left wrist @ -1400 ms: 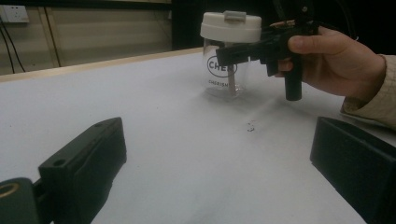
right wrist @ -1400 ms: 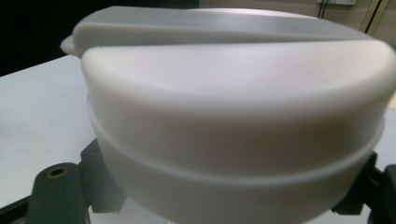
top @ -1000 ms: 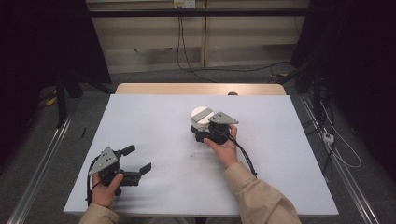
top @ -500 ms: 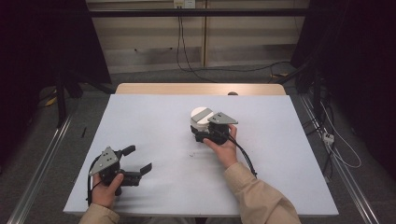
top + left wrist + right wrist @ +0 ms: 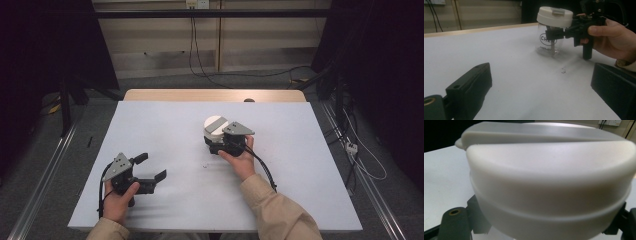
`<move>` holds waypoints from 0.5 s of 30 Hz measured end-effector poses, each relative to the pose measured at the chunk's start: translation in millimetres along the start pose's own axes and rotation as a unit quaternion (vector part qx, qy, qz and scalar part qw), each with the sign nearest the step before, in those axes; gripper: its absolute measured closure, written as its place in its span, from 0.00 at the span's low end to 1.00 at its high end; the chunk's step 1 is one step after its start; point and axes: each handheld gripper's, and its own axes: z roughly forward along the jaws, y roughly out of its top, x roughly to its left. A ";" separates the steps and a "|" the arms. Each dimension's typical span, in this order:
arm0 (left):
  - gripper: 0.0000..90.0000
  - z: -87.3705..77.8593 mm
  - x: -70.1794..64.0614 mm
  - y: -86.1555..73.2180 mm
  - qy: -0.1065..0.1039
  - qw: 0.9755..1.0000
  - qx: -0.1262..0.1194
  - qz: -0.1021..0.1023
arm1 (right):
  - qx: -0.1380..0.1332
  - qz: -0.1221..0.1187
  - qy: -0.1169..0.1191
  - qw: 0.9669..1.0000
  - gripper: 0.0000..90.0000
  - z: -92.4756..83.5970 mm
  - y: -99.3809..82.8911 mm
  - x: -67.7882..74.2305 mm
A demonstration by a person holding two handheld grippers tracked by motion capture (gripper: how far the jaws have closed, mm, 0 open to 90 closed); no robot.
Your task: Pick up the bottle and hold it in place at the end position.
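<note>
Dim room, dark drapes either side, cables along the back wall; work goes on at a pale table with a wooden strip at its far edge.

Jar: clear body, cream-white lid, upright near the table's middle. Black print on the glass begins "CHE"; the rest sits behind a jaw, and the smaller line under it is too blurred to read.

Right gripper: jaws sit either side of the jar just under the lid, closed against the glass as seen from the left gripper view. The jar's base appears to rest on the table; I can't be sure.

Left gripper: jaws spread wide, nothing between them, low at the near-left of the table, well apart from the jar.

Small dark speck on the table just in front of the jar.

Judgement: step in hand is steadying or gripping the jar with the right. Next move probably calls for the left to come across and take the lid, while the right holds the body firm without tipping it.
</note>
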 end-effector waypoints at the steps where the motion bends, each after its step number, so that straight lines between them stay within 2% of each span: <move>1: 0.04 2.5 -0.7 1.7 0.001 1.000 -0.001 -0.003 | -0.001 0.001 0.001 1.000 0.20 -0.1 -0.4 -0.6; 10: 0.04 16.9 -5.5 14.7 -0.005 1.000 0.008 -0.002 | -0.002 -0.001 0.003 1.000 0.21 -0.1 -1.1 -1.2; 15: 0.05 24.5 -6.2 21.2 -0.012 1.000 0.004 -0.003 | -0.001 -0.002 0.005 1.000 0.20 -0.1 -1.2 -1.5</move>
